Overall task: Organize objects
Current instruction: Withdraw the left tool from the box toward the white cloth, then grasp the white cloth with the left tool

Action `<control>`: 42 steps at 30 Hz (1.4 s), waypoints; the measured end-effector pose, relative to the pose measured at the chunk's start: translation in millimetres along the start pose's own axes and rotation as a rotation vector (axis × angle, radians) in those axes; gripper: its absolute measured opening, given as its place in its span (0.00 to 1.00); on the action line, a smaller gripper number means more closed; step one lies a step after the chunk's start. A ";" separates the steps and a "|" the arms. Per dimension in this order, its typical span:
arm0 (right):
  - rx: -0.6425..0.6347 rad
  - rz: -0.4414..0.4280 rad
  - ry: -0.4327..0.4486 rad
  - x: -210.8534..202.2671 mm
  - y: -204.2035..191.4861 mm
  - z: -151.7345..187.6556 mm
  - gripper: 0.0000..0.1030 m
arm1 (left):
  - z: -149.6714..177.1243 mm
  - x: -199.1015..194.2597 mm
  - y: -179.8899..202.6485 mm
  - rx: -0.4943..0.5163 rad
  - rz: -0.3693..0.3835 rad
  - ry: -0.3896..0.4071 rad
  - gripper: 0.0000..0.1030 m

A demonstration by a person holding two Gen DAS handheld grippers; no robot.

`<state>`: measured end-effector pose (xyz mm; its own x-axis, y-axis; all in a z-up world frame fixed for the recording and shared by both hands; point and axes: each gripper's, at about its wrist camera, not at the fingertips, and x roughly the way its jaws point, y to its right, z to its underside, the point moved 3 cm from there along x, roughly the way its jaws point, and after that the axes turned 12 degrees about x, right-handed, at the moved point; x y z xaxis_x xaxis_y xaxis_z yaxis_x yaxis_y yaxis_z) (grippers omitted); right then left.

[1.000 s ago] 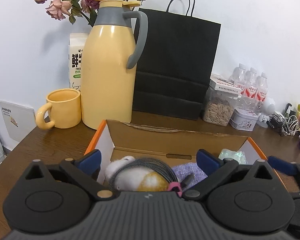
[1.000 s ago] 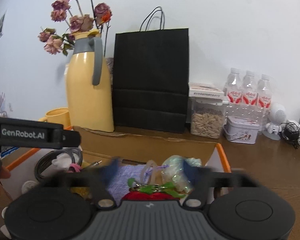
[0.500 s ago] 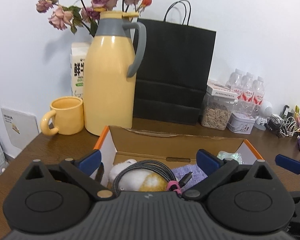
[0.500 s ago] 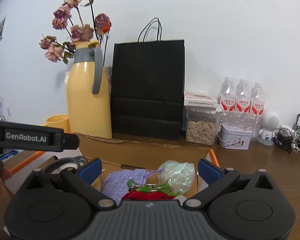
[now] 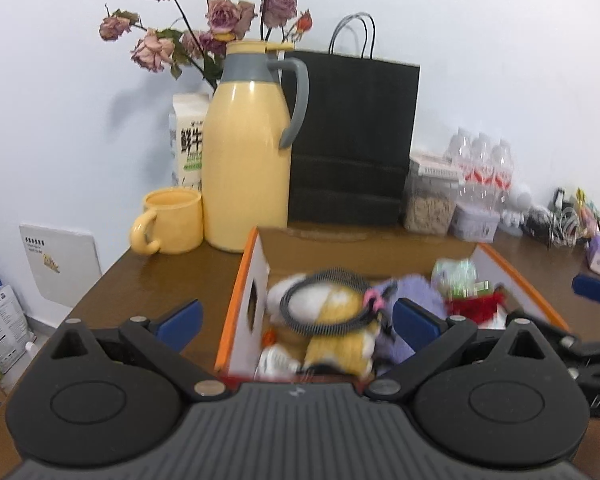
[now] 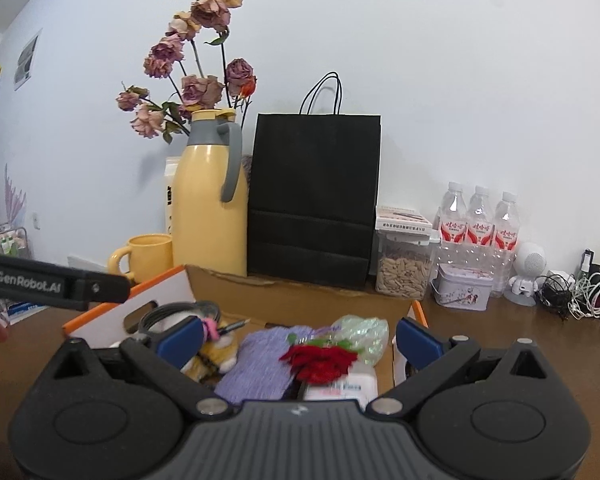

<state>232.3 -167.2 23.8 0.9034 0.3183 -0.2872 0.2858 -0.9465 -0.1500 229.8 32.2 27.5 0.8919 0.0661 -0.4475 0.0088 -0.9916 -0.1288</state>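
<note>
Motion blur smears the cardboard box (image 5: 244, 280) contents in the left wrist view; a plush toy (image 5: 332, 332) under a coiled cable (image 5: 324, 300) reads only vaguely. The milk carton (image 6: 171, 196) sits mostly hidden behind the yellow thermos (image 6: 208, 208).

Both fisheye views sit low and close behind their own hand-held gripper, facing the wall at the desk's (image 5: 168, 276) back edge. The left view looks from above the cardboard box's (image 5: 242, 280) left wall; the right view looks from over the box's (image 6: 300, 304) middle. Both share the box, the yellow jug (image 5: 246, 160) and the black paper bag (image 6: 314, 200).
</note>
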 end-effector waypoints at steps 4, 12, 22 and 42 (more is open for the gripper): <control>-0.005 0.005 -0.036 -16.5 -1.4 13.8 1.00 | 18.6 -11.7 2.3 0.032 0.012 -0.068 1.00; -0.015 0.025 -0.119 -44.8 2.7 44.4 1.00 | 60.3 -35.1 16.6 0.045 0.086 -0.194 1.00; -0.027 0.024 -0.204 -64.6 14.1 74.9 1.00 | 98.5 -51.4 44.8 0.039 0.160 -0.307 1.00; 0.045 0.020 -0.252 -56.4 31.2 87.5 1.00 | 108.8 -33.4 77.8 0.085 0.074 -0.295 1.00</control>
<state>162.2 -210.0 -47.5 0.7988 0.3080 -0.5169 0.2488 -0.9512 -0.1823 151.4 -35.1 -63.9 0.7186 0.0362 -0.6944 -0.0998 -0.9829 -0.1545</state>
